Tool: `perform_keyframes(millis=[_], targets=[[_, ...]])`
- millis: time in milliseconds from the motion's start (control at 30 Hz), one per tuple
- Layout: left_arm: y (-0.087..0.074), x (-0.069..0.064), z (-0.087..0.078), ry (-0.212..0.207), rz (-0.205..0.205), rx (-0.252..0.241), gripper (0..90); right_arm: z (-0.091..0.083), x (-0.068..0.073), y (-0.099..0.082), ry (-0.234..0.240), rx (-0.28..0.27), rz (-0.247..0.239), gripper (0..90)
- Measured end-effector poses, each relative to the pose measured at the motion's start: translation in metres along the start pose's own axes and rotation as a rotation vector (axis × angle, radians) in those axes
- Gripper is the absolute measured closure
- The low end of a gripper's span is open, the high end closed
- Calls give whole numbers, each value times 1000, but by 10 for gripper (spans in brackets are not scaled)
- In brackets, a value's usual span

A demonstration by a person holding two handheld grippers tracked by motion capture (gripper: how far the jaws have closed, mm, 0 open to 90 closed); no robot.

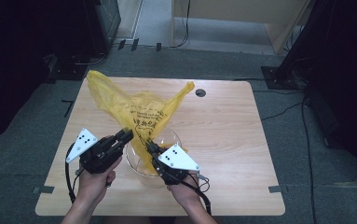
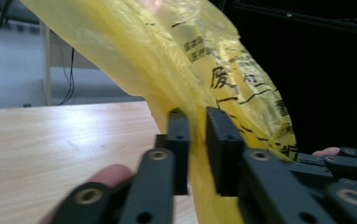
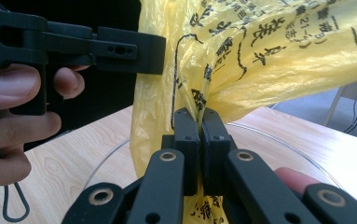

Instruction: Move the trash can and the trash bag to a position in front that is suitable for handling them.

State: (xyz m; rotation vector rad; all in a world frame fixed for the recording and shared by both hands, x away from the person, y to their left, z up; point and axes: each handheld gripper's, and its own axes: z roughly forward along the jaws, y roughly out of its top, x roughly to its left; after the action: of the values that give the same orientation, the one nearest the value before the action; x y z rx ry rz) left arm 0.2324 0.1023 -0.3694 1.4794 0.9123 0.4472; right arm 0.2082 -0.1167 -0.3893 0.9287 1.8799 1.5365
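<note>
A yellow plastic bag (image 1: 139, 112) with black print rises from a clear glass bowl (image 1: 176, 140) on the wooden table (image 1: 223, 121), its two handles spread up to the left and right. My left gripper (image 1: 126, 135) is shut on the bag's left side, and in the left gripper view the film (image 2: 213, 70) runs between its jaws (image 2: 197, 128). Just right of it, over the bowl, my right gripper (image 1: 149, 147) is shut on a fold of the bag (image 3: 260, 51), with its tips (image 3: 200, 122) above the bowl's rim (image 3: 269, 133). The left gripper (image 3: 163, 53) also shows there, touching the bag.
A round cable hole (image 1: 200, 92) sits near the table's back edge. Dark equipment (image 1: 104, 23) stands beyond the back left corner, and a black stand base (image 1: 278, 77) with floor cables lies at the right. The table's right half is bare wood.
</note>
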Motion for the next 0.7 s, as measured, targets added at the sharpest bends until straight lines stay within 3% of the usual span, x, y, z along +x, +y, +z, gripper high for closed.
perform_keyframes(millis=[233,333,500,600,700], targets=[[0,-4,-3,91,108,-25,900,-3,-5,1,23,16,2,678],[0,-2,-6,121,126,-40,900,-6,-11,2,43,31,0,609],[0,-1,-7,163,153,-49,900,-16,-24,3,82,59,28,563],[0,1,-9,180,156,-60,900,-25,-32,3,108,69,21,550],[1,2,-11,186,165,-68,900,-34,-41,4,105,68,22,558]])
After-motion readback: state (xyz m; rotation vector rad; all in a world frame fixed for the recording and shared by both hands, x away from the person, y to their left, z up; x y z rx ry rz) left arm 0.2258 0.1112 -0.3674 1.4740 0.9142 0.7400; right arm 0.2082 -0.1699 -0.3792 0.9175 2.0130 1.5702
